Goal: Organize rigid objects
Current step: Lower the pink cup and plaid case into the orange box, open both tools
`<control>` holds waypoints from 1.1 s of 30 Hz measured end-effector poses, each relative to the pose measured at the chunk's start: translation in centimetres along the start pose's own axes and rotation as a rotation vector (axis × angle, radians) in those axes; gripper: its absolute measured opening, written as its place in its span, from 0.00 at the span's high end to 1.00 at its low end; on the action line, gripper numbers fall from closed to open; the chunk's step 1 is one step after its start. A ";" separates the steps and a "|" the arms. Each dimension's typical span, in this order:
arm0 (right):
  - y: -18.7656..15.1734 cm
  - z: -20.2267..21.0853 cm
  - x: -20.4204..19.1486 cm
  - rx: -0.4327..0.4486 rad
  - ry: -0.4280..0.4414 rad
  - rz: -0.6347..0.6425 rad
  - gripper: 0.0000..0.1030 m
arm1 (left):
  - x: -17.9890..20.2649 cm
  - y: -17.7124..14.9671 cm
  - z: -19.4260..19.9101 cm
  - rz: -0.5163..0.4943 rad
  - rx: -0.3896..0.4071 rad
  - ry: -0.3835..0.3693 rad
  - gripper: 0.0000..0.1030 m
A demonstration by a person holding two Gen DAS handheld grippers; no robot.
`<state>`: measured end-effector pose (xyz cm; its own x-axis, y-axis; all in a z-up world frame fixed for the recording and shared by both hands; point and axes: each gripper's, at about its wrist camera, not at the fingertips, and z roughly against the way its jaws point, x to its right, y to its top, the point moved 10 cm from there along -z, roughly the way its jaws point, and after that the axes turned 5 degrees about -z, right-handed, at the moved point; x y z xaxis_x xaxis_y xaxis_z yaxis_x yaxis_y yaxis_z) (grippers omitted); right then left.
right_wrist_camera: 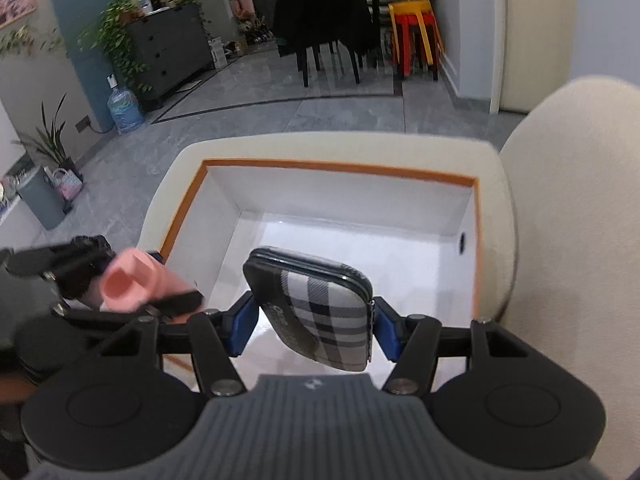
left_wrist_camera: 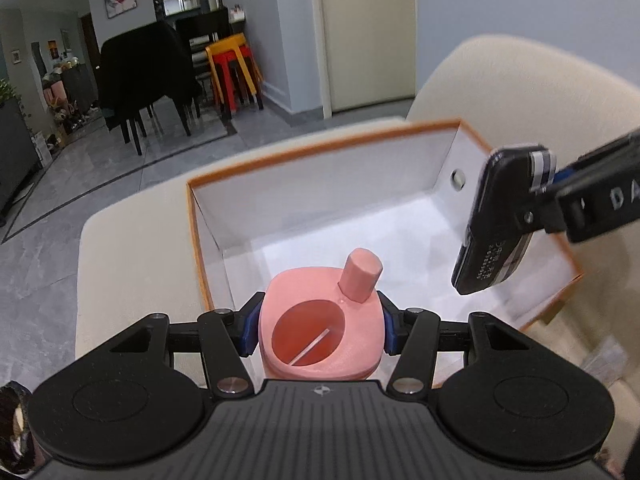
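Cream sofa seat carries the orange-rimmed box (right_wrist_camera: 340,168). My left fingers (left_wrist_camera: 322,326) clamp the pink cup (left_wrist_camera: 320,320), right fingers (right_wrist_camera: 312,320) clamp the plaid case (right_wrist_camera: 316,312); both hover over it at 12 o'clock, so I reckon lowering comes next.

Each camera sits just behind its own gripper, looking forward and steeply down along the two fingers, close above the orange-rimmed box (left_wrist_camera: 304,152). The left wrist view catches the right gripper (left_wrist_camera: 532,196) at its right edge; the right wrist view catches the left gripper (right_wrist_camera: 132,284) at its left. Both share the box (right_wrist_camera: 340,168) and the room beyond.
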<state>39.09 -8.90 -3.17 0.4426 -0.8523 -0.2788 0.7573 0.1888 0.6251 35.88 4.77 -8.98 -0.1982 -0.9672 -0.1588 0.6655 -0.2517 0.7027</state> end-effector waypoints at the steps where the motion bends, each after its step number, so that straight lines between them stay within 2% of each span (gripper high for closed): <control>1: 0.0 -0.7 0.1 -0.014 0.007 -0.014 0.41 | 0.0 -0.2 -0.7 -0.005 -0.013 0.003 0.39; 7: -0.6 -5.2 0.3 -0.122 0.046 -0.094 0.41 | 0.2 -1.3 -2.7 -0.048 -0.047 0.026 0.39; 14: -2.1 -9.1 0.7 -0.270 0.137 -0.244 0.41 | 0.5 -2.9 -3.6 -0.081 -0.063 0.040 0.39; 23: -3.4 -12.7 -0.6 -0.424 0.165 -0.267 0.43 | 1.3 -3.1 -4.3 -0.128 -0.066 0.072 0.40; 24: -3.6 -13.2 -0.8 -0.452 0.169 -0.273 0.50 | 1.3 -3.1 -4.3 -0.128 -0.072 0.070 0.40; 25: -3.8 -13.6 -1.0 -0.471 0.177 -0.277 0.63 | 1.4 -3.2 -4.2 -0.126 -0.074 0.073 0.39; 26: -4.0 -13.9 -1.2 -0.495 0.185 -0.281 0.68 | 1.3 -3.2 -4.2 -0.124 -0.078 0.078 0.38; 27: -4.1 -14.3 -1.6 -0.526 0.199 -0.287 0.69 | 1.3 -3.2 -4.1 -0.126 -0.077 0.083 0.37; 29: -3.9 -14.7 -2.2 -0.539 0.194 -0.248 0.67 | 1.1 -3.0 -4.0 -0.137 -0.077 0.115 0.29; 30: -3.5 -14.8 -2.3 -0.514 0.162 -0.218 0.58 | 1.1 -2.9 -4.0 -0.155 -0.070 0.146 0.25; 31: -3.0 -14.9 -2.2 -0.484 0.125 -0.193 0.45 | 1.0 -2.8 -3.9 -0.165 -0.065 0.162 0.21; 33: -1.7 -14.6 -2.0 -0.394 0.049 -0.102 0.40 | 1.0 -2.7 -3.8 -0.168 -0.066 0.163 0.21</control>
<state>43.91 -0.36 -14.38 0.3708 -0.8537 -0.3657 0.9203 0.2850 0.2679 36.63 4.38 -13.74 -0.1948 -0.9030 -0.3830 0.6799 -0.4057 0.6109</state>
